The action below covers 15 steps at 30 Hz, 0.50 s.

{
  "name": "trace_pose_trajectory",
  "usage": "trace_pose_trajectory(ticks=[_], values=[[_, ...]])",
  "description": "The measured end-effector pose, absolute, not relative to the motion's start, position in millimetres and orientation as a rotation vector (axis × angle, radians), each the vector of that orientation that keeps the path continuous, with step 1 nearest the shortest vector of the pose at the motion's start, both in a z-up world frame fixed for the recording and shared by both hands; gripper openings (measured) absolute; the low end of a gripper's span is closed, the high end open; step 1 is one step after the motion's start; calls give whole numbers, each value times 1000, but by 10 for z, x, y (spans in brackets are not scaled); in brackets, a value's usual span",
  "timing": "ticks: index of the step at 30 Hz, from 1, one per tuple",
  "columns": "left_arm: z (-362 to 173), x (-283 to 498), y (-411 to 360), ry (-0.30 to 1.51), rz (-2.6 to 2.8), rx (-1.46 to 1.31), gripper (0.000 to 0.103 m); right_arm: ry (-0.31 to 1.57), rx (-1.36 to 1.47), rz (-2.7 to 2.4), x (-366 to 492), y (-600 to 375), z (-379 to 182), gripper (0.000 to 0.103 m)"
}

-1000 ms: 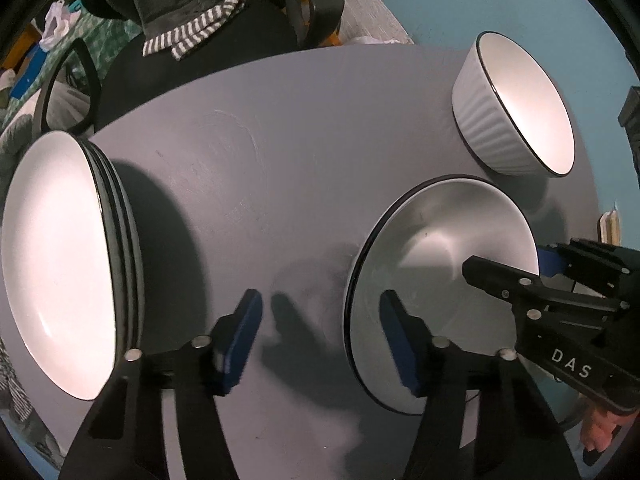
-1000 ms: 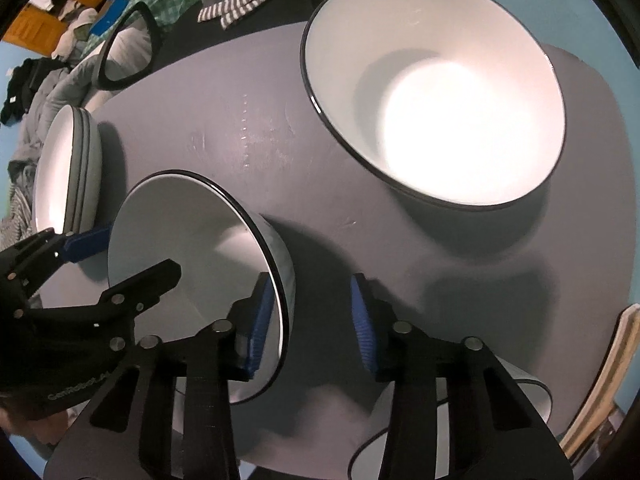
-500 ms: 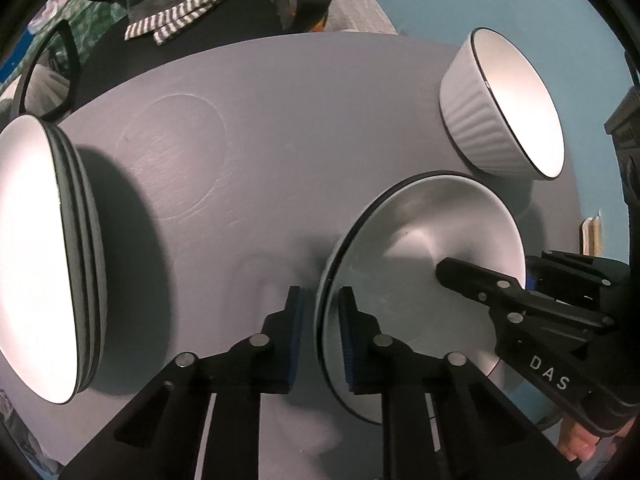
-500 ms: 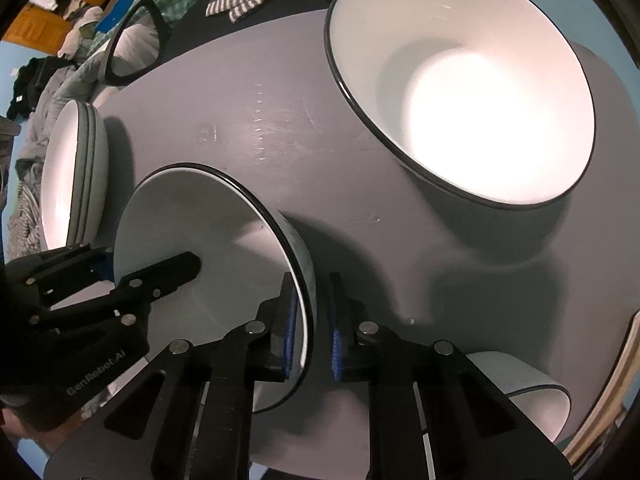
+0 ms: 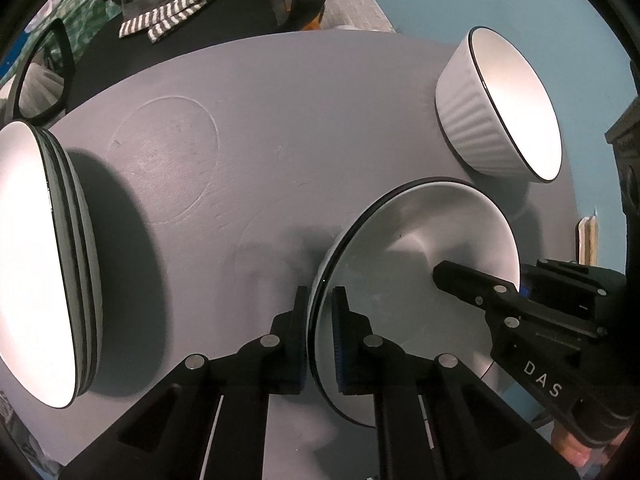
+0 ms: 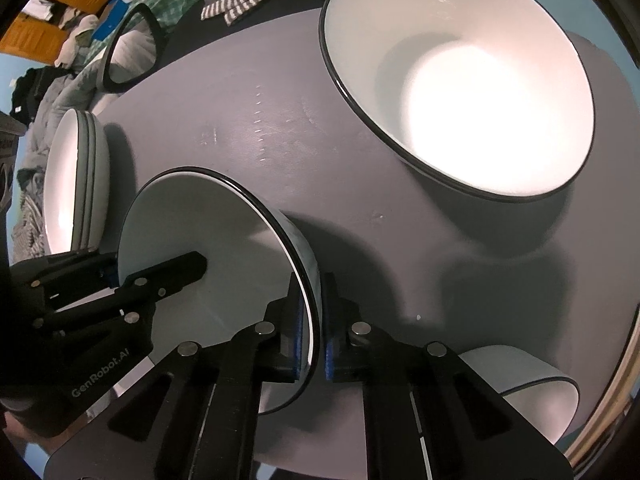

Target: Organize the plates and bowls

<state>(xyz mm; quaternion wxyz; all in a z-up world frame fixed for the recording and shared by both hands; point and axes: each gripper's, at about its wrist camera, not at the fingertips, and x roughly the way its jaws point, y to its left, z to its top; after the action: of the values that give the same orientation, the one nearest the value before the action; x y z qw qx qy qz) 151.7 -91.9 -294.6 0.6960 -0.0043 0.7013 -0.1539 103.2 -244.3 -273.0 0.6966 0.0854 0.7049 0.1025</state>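
Moved: both our grippers, jaws apart 1.0 s ago, now clamp the plate (image 5: 416,264)
Left gripper (image 5: 320,336): on its left rim
Right gripper (image 6: 311,336): on its right rim
Plate: low over the table (image 5: 260,92), contact unclear
Done: plate stack (image 5: 44,264) at left
Left: this plate, 2 bowls

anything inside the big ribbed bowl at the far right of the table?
Nothing visible: the ribbed bowl shows only a bare white interior with a bright glare patch at the bottom. The glare could hide a faint residue. What lies under the bowl on the table is covered.
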Motion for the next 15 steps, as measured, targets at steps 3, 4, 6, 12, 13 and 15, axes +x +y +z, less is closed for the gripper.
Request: trace_pose_trajectory(ticks=[3, 4, 6, 12, 13, 15], values=[[-2920, 1477, -966, 1553, -353, 22, 9, 1594, 200, 219, 1048, -2436, -2740, 7], [-2915, 1465, -976, 1552, -354, 31, 9, 1606, 211, 215, 1047, -2451, -2744, 6], [-2904, 1453, -984, 1554, -353, 39, 9, 1612, 217, 215, 1048, -2453, -2741, 6], [-2824, 1411, -1002, 1546, -361, 73, 9, 1619, 216, 215, 1018, -2430, -2701, 6], [-2799, 1401, -1005, 1544, -364, 76, 9, 1622, 218, 213, 1013, -2431, -2683, 6], [-2764, 1392, -989, 1543, -371, 74, 9, 1622, 217, 213, 1003, -2431, -2644, 6]])
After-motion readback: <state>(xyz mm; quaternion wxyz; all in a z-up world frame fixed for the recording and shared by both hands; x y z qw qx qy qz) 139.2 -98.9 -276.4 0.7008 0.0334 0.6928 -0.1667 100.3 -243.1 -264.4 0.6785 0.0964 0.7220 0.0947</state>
